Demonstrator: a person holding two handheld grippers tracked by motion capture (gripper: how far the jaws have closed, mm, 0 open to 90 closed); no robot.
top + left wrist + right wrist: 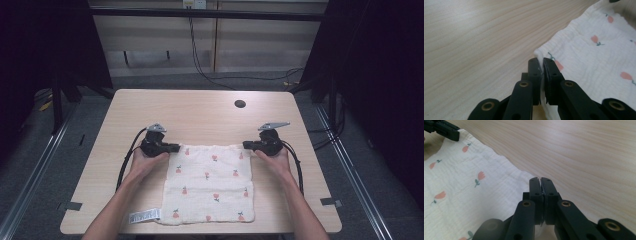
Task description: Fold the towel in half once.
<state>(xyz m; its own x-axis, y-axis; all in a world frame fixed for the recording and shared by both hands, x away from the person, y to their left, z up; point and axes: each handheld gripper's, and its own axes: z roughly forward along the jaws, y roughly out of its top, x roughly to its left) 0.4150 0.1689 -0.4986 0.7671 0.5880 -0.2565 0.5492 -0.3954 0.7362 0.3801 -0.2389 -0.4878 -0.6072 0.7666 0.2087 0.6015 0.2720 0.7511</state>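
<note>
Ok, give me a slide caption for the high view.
Two hand-held grippers, left and right, pinch the far corners of a tulip-print cloth on a wooden table.

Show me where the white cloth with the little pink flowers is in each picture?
High view: the cloth lies flat on the near middle of the table, between both grippers.
Left gripper view: it covers the right side, its corner pinched in the jaws.
Right gripper view: it covers the left side, its corner pinched too.
Shared landmark: the pink flower print.
</note>
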